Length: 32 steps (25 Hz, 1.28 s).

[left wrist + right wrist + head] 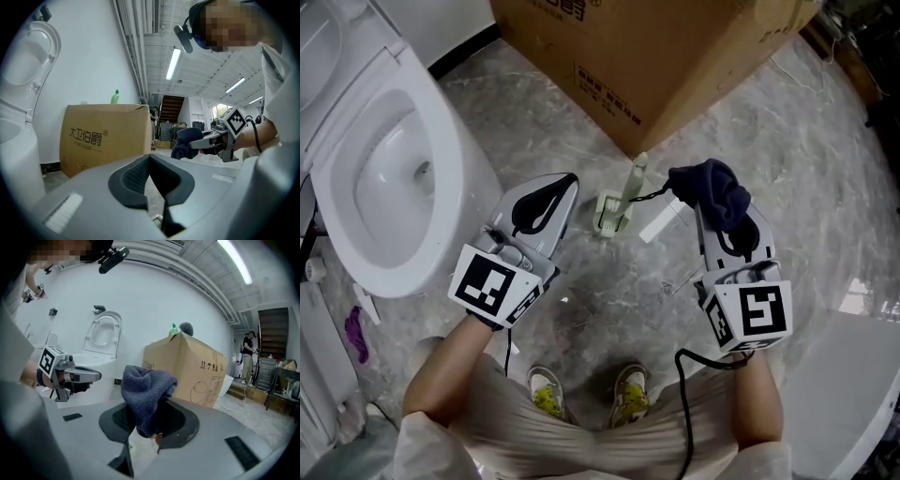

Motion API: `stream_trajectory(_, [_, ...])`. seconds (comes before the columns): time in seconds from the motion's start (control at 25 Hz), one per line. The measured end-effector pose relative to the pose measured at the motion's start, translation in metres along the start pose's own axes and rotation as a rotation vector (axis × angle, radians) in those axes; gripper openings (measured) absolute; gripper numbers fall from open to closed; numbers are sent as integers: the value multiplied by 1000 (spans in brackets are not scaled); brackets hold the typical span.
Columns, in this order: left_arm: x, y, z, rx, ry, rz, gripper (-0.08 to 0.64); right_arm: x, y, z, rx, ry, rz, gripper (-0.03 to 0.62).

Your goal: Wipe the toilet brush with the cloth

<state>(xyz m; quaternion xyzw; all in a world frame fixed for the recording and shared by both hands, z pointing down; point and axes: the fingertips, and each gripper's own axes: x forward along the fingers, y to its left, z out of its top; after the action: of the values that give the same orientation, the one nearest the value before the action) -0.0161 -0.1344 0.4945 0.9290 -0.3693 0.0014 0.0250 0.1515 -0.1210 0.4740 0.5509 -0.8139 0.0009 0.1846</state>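
A pale green and white toilet brush [619, 204] stands in its holder on the marble floor, just in front of the cardboard box. My right gripper [703, 199] hovers to its right, shut on a dark blue cloth [714, 192] that bunches up over the jaw tips [146, 394]. My left gripper [565, 185] hangs to the left of the brush, jaws shut with nothing between them [150, 160]. Both grippers are above the floor and apart from the brush. In the left gripper view the right gripper [206, 140] and the cloth [185, 140] show across from me.
A white toilet [389, 178] with its seat up stands at the left. A large cardboard box [647, 56] fills the floor ahead, with a green bottle [115, 97] on top. The person's feet [586, 394] are below. A white fixture [853, 394] sits at the lower right.
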Motion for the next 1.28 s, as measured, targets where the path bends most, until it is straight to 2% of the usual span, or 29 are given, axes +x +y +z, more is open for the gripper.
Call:
stream_trajectory(0.24, [8,-15,-1,83,21,-22,0,10,5,-6,-30,41,13,107])
stream_trajectory(0.36, [18,-21,-8,194,70,-77,0,20,9,-17,-34,53,44,107])
stream_trajectory(0.44, [30,-15,5,258,54,-109,0,27,6,-22,-32,42,42,107])
stream_trajectory(0.56, [43,1,35,184,0,-48,0,27,4,-33,25,39,19,107])
stream_trajectory(0.64, [37,8,50,176,11,0,0,25,6,-31,45,30,12,106])
stream_trajectory(0.72, [25,13,65,196,59,23,0,22,12,-27,27,32,16,106])
stream_trajectory(0.84, [4,4,92,255,167,14,0,7,19,-22,11,97,24,104])
stream_trajectory(0.92, [-9,-6,120,267,212,1,0,-14,18,-2,46,131,26,104])
stream_trajectory(1.04, [-29,-20,168,201,250,17,0,-50,16,51,52,148,40,104])
stream_trajectory(1.16, [-51,-35,220,188,305,45,0,-91,9,111,62,134,32,104])
stream_trajectory(1.28, [-71,-43,285,109,287,111,0,-131,3,183,80,110,26,104])
